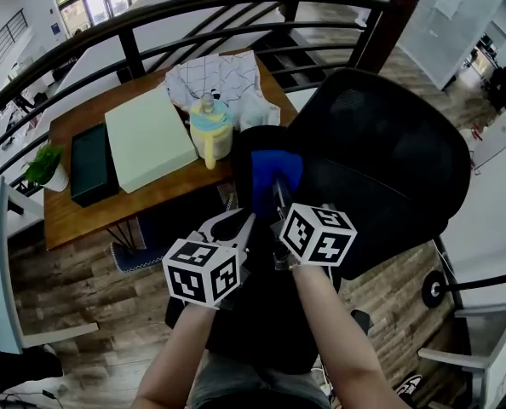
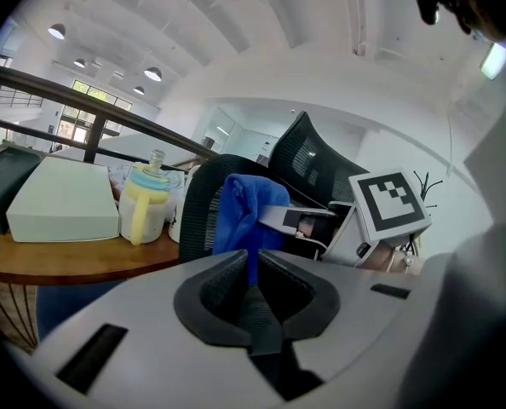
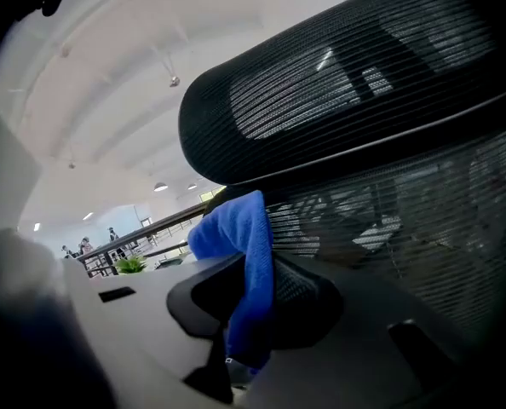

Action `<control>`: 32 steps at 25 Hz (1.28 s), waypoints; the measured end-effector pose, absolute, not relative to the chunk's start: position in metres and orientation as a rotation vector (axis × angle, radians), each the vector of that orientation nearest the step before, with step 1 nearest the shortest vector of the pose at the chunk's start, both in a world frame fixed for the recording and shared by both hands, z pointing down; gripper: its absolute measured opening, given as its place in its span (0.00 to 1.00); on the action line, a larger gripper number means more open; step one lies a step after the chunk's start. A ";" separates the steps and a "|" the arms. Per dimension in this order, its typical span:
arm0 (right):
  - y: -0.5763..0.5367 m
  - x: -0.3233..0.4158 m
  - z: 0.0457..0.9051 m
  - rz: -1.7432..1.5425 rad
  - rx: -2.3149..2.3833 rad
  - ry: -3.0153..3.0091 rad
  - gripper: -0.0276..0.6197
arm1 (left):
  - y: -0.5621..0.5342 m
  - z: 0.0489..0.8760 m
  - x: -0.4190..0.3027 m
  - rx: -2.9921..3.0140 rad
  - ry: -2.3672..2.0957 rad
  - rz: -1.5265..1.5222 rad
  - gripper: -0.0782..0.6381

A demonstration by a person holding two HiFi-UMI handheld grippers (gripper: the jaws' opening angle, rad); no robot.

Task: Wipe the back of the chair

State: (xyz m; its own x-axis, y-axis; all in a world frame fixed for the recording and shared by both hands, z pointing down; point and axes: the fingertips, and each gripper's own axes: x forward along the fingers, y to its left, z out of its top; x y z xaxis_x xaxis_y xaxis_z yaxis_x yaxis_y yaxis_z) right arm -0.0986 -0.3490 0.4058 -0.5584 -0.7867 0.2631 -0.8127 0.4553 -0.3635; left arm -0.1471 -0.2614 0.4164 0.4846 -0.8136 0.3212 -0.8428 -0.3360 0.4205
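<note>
While right tongs (image 3: 255, 290) pinch blue cloth (image 3: 238, 228), chair (image 3: 355, 92) beside

Office: mesh chair (image 1: 389, 160), wooden desk (image 1: 74, 216).

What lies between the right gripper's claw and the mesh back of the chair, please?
A blue cloth, pinched in the claw of the right gripper, stands bunched between it and the chair back; the right gripper view shows this.

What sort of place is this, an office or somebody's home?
Most likely an open office, perhaps on an upper level: a black mesh office chair, a wooden desk beside a metal railing, and round ceiling lights high overhead.
</note>
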 end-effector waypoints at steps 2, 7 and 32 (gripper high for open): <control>-0.349 -0.092 0.406 0.711 1.459 -2.625 0.18 | -0.263 0.415 -0.141 2.205 -1.356 0.078 0.17; -0.347 -0.069 0.406 0.700 1.491 -2.607 0.18 | -0.266 0.410 -0.126 2.227 -1.335 0.094 0.17; -0.325 0.092 0.411 0.723 1.787 -2.439 0.18 | -0.267 0.391 -0.013 2.368 -1.157 0.154 0.17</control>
